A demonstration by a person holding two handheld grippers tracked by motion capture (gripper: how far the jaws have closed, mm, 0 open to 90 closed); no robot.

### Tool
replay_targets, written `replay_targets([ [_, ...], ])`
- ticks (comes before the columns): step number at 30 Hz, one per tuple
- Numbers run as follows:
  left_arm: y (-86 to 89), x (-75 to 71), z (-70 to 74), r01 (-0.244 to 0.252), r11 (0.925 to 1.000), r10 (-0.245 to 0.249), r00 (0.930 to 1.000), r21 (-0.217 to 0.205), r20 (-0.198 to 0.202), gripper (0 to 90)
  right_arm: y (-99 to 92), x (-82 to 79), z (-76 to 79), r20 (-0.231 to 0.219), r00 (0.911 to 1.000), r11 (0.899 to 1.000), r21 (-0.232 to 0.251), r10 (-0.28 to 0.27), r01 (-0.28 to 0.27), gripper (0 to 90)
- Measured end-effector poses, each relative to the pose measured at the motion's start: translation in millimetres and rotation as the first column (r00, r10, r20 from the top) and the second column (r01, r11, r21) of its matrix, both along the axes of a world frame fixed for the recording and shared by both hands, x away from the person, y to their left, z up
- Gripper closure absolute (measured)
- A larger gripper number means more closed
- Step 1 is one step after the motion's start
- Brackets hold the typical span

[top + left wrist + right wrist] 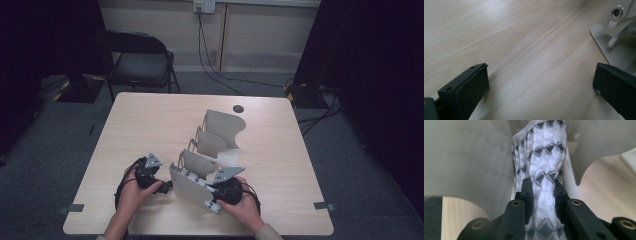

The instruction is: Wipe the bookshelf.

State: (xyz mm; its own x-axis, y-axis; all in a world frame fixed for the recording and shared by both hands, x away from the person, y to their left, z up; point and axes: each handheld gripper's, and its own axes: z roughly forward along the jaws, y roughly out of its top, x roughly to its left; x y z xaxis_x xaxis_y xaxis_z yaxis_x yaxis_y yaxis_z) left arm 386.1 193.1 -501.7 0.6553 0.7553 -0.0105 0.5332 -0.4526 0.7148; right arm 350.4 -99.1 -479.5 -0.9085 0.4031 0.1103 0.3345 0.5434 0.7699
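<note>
Right gripper (543, 188) jaws clamping on cloth (541, 162), white with dark zigzag pattern. Cloth bunched into narrow band, long axis running straight away from jaws, far end pointing into gap between two pale dividers of rack (222, 131). Left gripper (150, 175) resting on counter (150, 120) just beside rack's near end, jaws standing wide apart, gripping nothing. Rack's dividers stepping away toward counter's far edge.

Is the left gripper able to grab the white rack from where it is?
Probably yes: the left gripper is open beside the rack, with bare table between them.
</note>
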Motion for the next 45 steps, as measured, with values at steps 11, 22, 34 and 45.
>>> replay_targets([
  [11, 0.0, 0.0, 0.0, 0.000, 1.0000, 0.000, 1.0000, 0.000, 0.000, 0.0, -3.7, -10.1, -5.2, 0.001, 1.0000, 1.000, -0.003, -0.003, 0.003, 66.4],
  [22, -0.1, 0.0, 0.0, 0.000, 1.0000, 0.000, 1.0000, 0.000, 0.000, 0.0, -26.5, -14.4, 12.7, 0.042, 0.9985, 0.999, 0.021, -0.035, 0.034, 40.0],
  [34, -0.3, 0.3, -0.1, 0.000, 1.0000, 0.000, 1.0000, -0.002, 0.000, 0.0, -25.3, -20.2, -9.9, 0.032, 0.9991, 0.997, -0.077, 0.026, -0.024, 65.6],
  [45, -0.5, 0.3, -0.2, -0.001, 1.0000, 0.001, 1.0000, -0.003, 0.000, 0.0, -9.9, -17.3, 1.0, 0.009, 0.9983, 0.997, -0.042, 0.058, -0.058, 76.6],
])
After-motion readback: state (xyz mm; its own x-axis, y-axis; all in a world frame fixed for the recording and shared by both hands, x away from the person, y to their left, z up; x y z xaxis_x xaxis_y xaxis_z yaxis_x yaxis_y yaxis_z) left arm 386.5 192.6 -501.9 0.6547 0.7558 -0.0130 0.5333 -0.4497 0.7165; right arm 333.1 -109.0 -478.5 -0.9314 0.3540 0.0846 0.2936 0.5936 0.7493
